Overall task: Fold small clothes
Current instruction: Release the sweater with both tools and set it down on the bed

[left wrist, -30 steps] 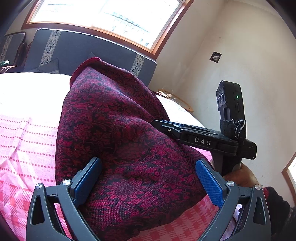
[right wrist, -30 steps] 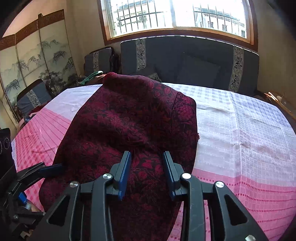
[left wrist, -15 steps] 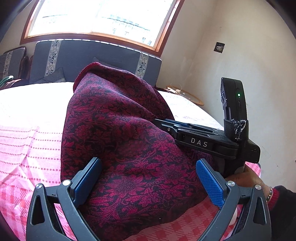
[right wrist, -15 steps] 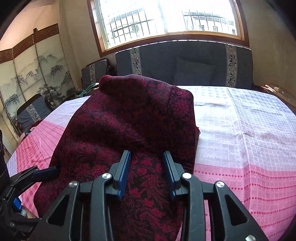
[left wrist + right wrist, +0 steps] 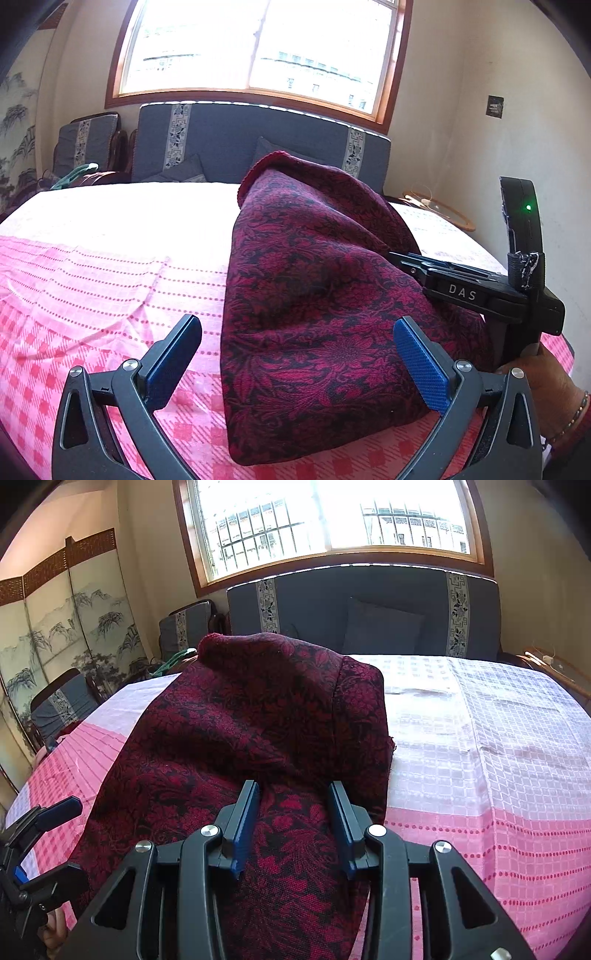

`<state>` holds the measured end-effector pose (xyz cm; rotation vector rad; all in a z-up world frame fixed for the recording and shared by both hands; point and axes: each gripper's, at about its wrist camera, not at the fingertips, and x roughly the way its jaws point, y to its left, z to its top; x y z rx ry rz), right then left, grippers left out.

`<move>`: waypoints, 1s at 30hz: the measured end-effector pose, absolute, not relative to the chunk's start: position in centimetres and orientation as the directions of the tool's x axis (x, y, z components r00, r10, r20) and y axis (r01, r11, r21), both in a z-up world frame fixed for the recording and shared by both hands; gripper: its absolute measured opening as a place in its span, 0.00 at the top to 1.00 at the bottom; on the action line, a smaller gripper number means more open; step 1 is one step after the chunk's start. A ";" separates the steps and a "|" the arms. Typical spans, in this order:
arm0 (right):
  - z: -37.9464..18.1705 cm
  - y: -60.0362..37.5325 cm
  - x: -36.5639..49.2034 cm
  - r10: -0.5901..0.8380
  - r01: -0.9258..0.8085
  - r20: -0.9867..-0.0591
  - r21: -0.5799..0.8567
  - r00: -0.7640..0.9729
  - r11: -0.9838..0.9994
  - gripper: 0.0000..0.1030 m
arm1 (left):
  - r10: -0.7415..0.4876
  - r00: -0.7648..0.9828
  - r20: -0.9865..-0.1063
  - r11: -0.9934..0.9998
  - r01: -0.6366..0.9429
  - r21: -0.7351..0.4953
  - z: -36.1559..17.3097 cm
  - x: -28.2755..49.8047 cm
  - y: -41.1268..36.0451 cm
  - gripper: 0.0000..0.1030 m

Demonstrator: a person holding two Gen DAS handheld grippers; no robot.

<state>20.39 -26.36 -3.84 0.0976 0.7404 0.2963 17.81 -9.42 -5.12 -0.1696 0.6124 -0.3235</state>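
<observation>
A dark red garment of woven cloth with a black floral pattern [image 5: 325, 302] lies on the table under a pink and white checked tablecloth [image 5: 92, 288], heaped into a tall mound whose hemmed edge rises toward the grey cushioned bench [image 5: 369, 613] by the window.

The left gripper [image 5: 295, 362] is spread wide, released, and grasps nothing. Its left pad hangs over bare tablecloth just beside the garment's near left edge, while its right pad sits over the cloth; no fabric is pinched.

The right gripper [image 5: 291, 827] has its 2 blue pads [image 5: 245, 827] partly apart, with a ridge of the garment running up between them. Its jaws have just been opening, and the pads no longer seem to press the fabric, so I judge it released.

Risks from here:
- The mound is loose and stands on its own folds; with both grippers let go it could slump sideways and undo the fold.
- If the left gripper closes where it is, it may catch tablecloth together with the garment edge and drag the tablecloth.
- A shallow bite by the right gripper on the ridge could slip, taking only 1 layer.
</observation>
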 end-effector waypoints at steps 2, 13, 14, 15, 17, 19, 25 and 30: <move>-3.7 -26.3 20.2 0.295 -0.231 -0.643 0.185 0.706 0.955 0.64 | -0.307 0.781 -0.543 0.948 0.200 -0.248 -5.3 17.6 -8.7 0.00; -4.2 -27.9 20.3 0.182 -0.066 -0.666 0.196 0.724 0.978 0.00 | -0.289 0.774 -0.564 0.945 0.138 -0.296 -6.4 17.9 -6.5 0.00; -4.0 -27.6 20.1 0.173 -0.072 -0.661 0.177 0.731 0.982 0.00 | -0.288 0.772 -0.567 0.946 0.138 -0.294 -6.4 18.0 -6.6 0.00; -3.9 -27.4 20.0 0.169 -0.077 -0.654 0.167 0.737 0.983 0.00 | -0.288 0.771 -0.568 0.946 0.138 -0.293 -6.4 18.0 -6.6 0.00; -3.5 -27.7 19.3 0.171 -0.073 -0.627 0.180 0.760 0.981 0.00 | -0.287 0.771 -0.568 0.946 0.137 -0.293 -6.4 18.1 -6.6 0.00; -3.2 -28.5 18.3 0.180 -0.053 -0.597 0.223 0.782 0.973 0.00 | -0.289 0.770 -0.569 0.946 0.138 -0.293 -6.2 18.2 -6.8 0.00; -1.0 -28.4 12.8 0.212 -0.067 -0.520 0.284 0.827 0.957 0.00 | -0.289 0.775 -0.562 0.947 0.145 -0.287 -6.0 18.2 -7.1 0.00; 0.4 -26.8 7.9 0.262 -0.133 -0.510 0.276 0.819 0.952 0.00 | -0.294 0.789 -0.540 0.945 0.153 -0.291 -5.7 17.4 -6.8 0.00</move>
